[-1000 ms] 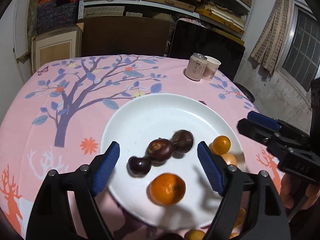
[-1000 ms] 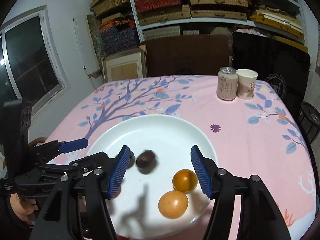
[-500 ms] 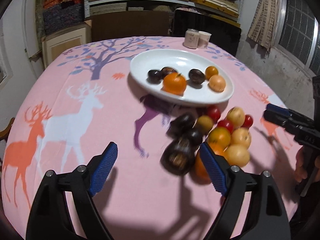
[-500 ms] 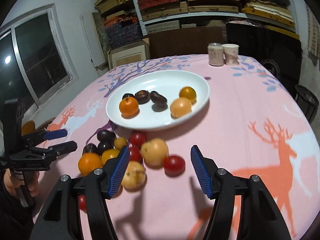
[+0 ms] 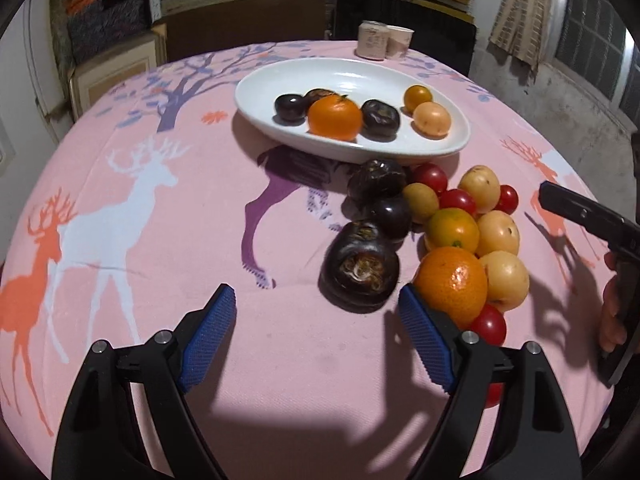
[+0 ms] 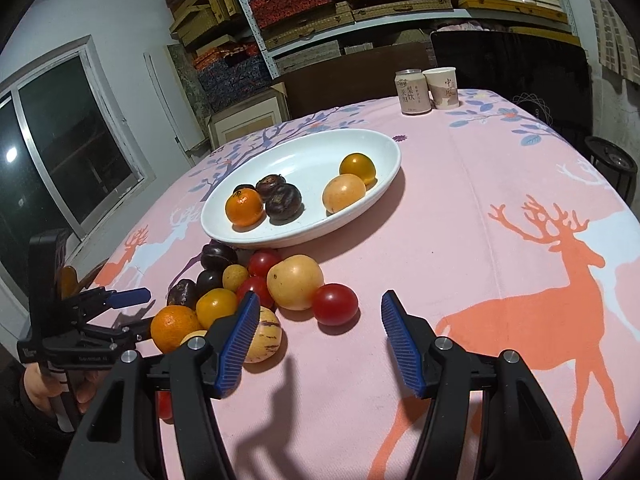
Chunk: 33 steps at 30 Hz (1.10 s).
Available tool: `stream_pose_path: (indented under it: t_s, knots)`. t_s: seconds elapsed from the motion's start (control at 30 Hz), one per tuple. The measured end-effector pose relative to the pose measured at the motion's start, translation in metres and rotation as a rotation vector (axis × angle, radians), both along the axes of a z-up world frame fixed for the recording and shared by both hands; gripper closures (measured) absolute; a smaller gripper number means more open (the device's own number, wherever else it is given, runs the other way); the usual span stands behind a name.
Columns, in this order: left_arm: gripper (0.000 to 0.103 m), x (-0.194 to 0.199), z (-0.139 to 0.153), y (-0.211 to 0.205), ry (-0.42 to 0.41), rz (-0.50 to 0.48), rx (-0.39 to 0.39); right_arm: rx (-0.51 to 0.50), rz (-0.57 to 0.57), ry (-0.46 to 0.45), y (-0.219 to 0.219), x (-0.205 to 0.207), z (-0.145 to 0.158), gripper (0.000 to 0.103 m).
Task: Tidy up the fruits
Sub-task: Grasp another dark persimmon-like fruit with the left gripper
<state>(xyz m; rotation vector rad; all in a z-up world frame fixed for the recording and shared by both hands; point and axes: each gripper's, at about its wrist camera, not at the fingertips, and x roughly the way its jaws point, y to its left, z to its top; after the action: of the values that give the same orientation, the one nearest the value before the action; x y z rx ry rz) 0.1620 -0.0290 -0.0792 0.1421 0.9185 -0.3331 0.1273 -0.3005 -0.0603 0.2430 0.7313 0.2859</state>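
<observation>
A white oval plate (image 5: 280,80) (image 6: 320,152) holds an orange, dark water chestnuts and two yellow fruits. A pile of loose fruit lies on the cloth in front of it: a big dark chestnut (image 5: 359,267), an orange (image 5: 451,280), yellow fruits and cherry tomatoes (image 6: 334,304). My left gripper (image 5: 316,334) is open and empty just short of the big chestnut. My right gripper (image 6: 316,338) is open and empty, with a red tomato just beyond its fingertips. Each gripper shows at the edge of the other's view.
A drink can (image 6: 412,92) and a paper cup (image 6: 443,87) stand at the table's far edge. A pink cloth with deer and tree prints (image 6: 540,280) covers the round table. Shelves of boxes and a window stand behind.
Both grippers have pulled back from over the plate to the near side of the table, so the loose fruit pile now lies in front of them. Both stay open and empty.
</observation>
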Motion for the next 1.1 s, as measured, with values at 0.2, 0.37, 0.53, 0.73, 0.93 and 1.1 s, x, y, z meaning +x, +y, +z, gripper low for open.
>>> stream_pose_path:
  t_s: [0.2,0.37,0.53,0.73,0.93,1.1]
  knots:
    - [0.021,0.017,-0.002,-0.004,0.004,0.016,0.021,-0.006,0.015,0.007,0.004,0.002,-0.002,0.039]
    - [0.026,0.03,-0.007,-0.004,-0.013,0.001,0.001,0.001,0.014,0.006,0.003,0.001,-0.002,0.039]
    - [0.06,0.015,-0.009,-0.017,-0.037,-0.069,0.058,0.011,-0.002,-0.006,-0.002,-0.001,0.0,0.039]
    - [0.06,0.001,0.007,0.004,-0.101,-0.002,-0.004,0.013,0.023,-0.014,-0.002,-0.003,0.002,0.039]
    - [0.06,-0.005,0.025,0.033,-0.172,0.09,-0.099,-0.012,0.259,0.041,0.033,-0.012,0.0,0.039]
    - [0.06,-0.007,0.024,0.024,-0.181,0.064,-0.062,-0.127,0.255,0.077,0.054,-0.018,-0.002,0.039]
